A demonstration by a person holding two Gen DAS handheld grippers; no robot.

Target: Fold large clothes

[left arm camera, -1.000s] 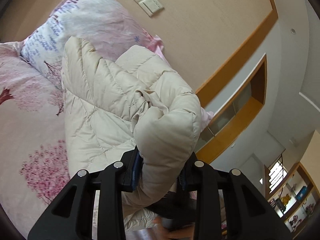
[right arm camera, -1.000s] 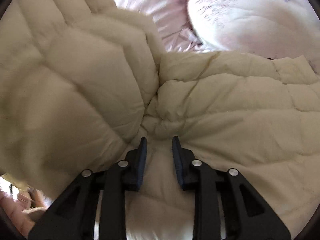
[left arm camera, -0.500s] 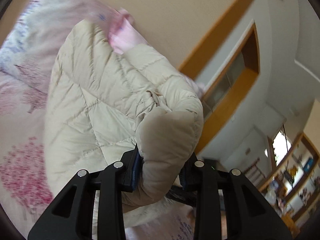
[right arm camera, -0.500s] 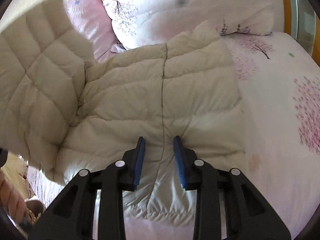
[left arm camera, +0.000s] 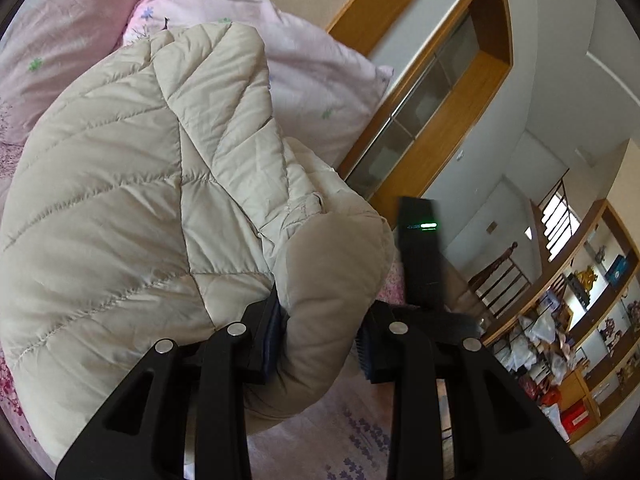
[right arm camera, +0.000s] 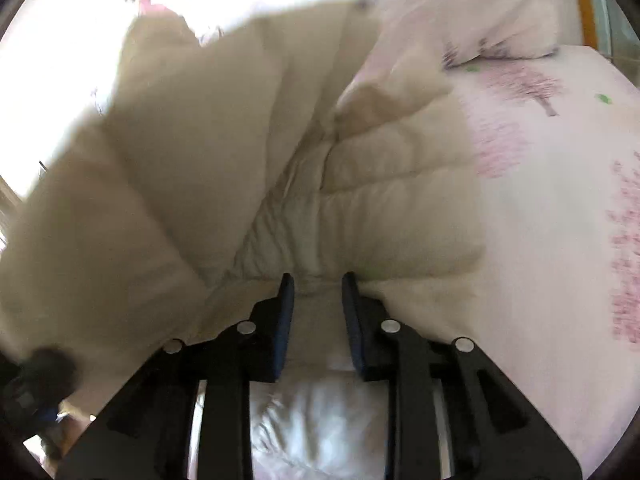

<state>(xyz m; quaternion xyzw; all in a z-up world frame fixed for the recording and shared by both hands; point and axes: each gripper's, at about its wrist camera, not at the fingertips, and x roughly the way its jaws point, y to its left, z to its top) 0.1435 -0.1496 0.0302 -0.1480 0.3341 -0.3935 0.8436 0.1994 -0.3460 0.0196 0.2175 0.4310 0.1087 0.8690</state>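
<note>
Your left gripper (left arm camera: 320, 336) has its jaws clamped on a thick rolled edge of the cream puffer jacket (left arm camera: 132, 208). That bunch fills the gap between the pads, and the rest of the jacket billows up and to the left of the jaws, lifted clear of the bed (left arm camera: 304, 436). The gripper points a little downward and is rolled to one side, so the room looks tilted.

Your right gripper (right arm camera: 317, 312) points steeply down at the jacket's lower edge. The jaws are narrow and have just been closing; a pinch of quilted fabric sits at the tips, though blur hides whether the pads press on it.

From there the jacket runs away from you toward the pillows (right arm camera: 472, 12), a raised flap on the left. The left hand carries that flap, so the fold likely goes rightward over the flat half.
</note>
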